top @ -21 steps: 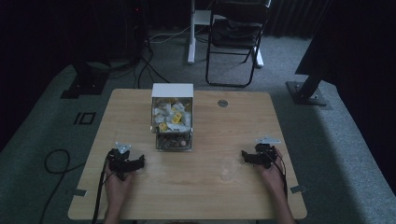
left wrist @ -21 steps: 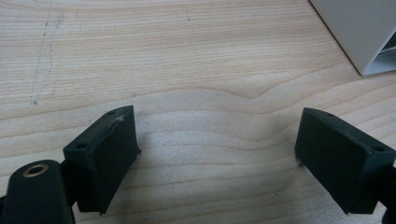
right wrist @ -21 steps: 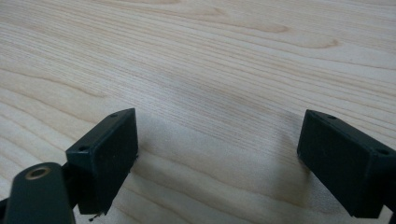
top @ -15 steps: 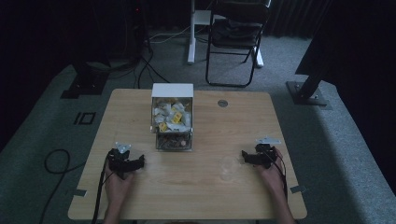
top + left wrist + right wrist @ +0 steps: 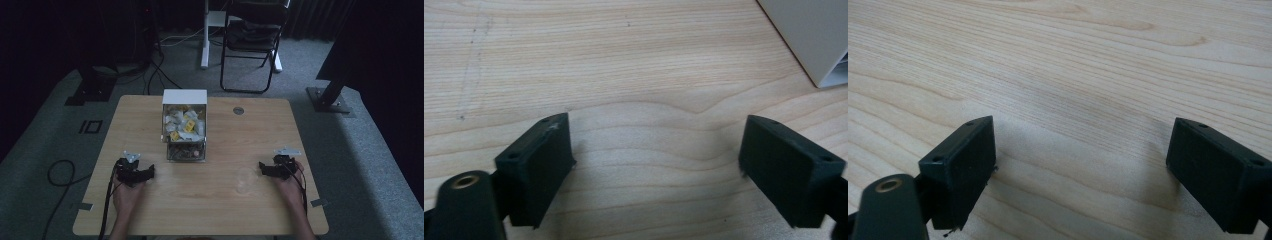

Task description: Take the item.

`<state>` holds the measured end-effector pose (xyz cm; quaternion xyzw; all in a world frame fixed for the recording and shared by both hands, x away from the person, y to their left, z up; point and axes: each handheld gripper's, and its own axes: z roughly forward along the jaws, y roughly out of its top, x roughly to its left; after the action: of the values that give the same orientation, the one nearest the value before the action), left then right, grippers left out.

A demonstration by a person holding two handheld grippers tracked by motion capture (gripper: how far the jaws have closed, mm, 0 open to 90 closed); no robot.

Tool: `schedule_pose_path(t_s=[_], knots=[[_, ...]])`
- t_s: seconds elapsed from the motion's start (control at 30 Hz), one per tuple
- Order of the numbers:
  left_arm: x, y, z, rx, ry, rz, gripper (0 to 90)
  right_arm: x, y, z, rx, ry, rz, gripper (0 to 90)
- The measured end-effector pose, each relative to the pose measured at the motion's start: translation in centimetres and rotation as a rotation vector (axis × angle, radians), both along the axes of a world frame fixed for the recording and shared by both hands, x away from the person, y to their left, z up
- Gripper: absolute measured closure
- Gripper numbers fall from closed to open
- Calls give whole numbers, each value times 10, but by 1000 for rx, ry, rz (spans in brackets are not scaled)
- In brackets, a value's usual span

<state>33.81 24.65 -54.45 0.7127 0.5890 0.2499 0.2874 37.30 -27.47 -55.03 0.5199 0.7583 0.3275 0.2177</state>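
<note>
Here, both grippers are resting low on the table with nothing taken up yet.
Left gripper (image 5: 148,173): sitting at the lower left of the high view, held in a hand (image 5: 126,196) coming in from the bottom edge, and pointing toward the middle of the frame. In the left gripper view its jaws are standing wide apart, released, with bare wood between them; they are gripping nothing, and whether their tips are touching the table cannot be told.
Clear box (image 5: 184,131): standing at the upper middle of the high view, its white top panel toward the far edge and small white and yellow packets filling it. A pale corner of it is showing at the upper right of the left gripper view (image 5: 819,35), near the left gripper but apart from it.
Table (image 5: 240,210): lying light and bare in the lower centre of the frame between the two hands.
Right gripper (image 5: 262,168): sitting at the lower right of the high view, pointing toward the centre, well apart from the box. In the right gripper view its jaws are likewise spread wide and released, with plain wood grain between them and nothing held.
Progress: seemingly at the very start; the packets are all lying in the box, and the reach, the grasp and any moving of them are all left to do.
</note>
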Motion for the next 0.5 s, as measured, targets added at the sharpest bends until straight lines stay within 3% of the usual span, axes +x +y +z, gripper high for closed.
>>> schedule_pose_path(t_s=[0.5], knots=[[-1,2,4,2,16,-16,291,1,0,0,-2,1,29,115]])
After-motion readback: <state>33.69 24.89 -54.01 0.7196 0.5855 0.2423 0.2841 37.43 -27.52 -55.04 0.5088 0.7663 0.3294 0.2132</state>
